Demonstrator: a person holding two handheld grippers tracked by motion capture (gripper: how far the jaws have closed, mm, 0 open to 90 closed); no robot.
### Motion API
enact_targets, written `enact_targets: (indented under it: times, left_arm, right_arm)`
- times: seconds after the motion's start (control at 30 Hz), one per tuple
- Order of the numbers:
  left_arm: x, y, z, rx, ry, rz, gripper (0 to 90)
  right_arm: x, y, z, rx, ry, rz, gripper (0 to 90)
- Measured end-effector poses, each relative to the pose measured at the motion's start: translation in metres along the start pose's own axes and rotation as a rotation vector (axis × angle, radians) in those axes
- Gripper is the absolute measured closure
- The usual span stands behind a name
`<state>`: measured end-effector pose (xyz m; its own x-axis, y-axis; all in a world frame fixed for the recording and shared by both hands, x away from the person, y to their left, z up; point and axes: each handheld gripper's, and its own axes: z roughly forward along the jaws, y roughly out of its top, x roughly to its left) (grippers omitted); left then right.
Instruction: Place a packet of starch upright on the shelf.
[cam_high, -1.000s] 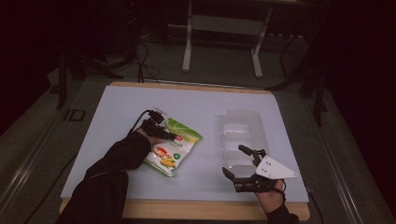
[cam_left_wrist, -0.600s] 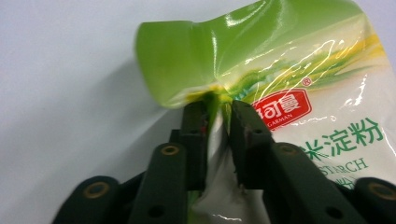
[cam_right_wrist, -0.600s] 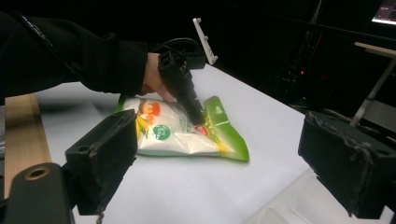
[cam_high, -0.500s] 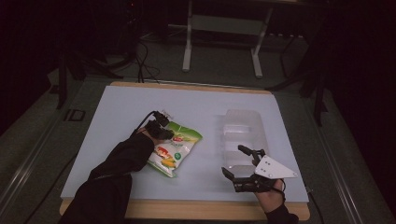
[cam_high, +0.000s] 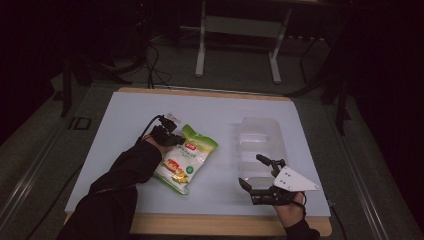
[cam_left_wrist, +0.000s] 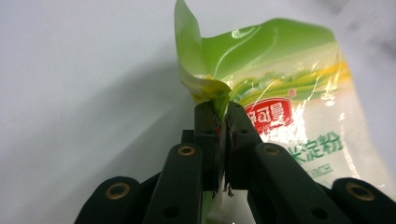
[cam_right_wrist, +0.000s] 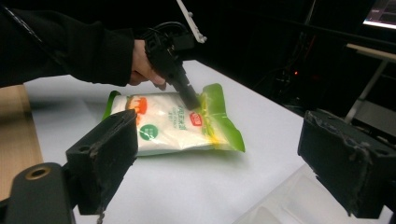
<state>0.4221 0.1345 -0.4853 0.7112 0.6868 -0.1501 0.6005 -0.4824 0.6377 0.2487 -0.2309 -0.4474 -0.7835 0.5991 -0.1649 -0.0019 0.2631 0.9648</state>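
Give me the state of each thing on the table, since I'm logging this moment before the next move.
Green and white bag: sealed, lying on the table, top edge pinched and raised.
Left gripper: shut on the bag's top edge.
Right gripper: open, holding nothing, near the tray.
Clear plastic tray: lying flat, looks empty.

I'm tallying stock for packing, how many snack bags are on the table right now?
1. A green and white food bag lies left of centre on the white table, its top edge pinched by the left gripper. The clear plastic tray to its right looks empty.
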Motion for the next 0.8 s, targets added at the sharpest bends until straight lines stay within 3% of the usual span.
enact_targets:
  times: [0.4,0.63,0.8]
  left_arm:
    - [-0.02,0.008,-0.028,-0.08,-0.027,0.056,87.3]
    - [-0.027,0.008,-0.041,-0.115,-0.049,0.062,87.3]
    - [-0.034,0.005,-0.052,-0.146,-0.061,0.073,87.4]
  right_arm:
    - [0.0,0.003,-0.004,-0.052,-0.017,0.001,11.9]
    - [-0.005,0.006,-0.008,-0.07,-0.011,0.056,11.9]
    - [-0.003,0.008,-0.006,-0.064,-0.025,0.007,11.7]
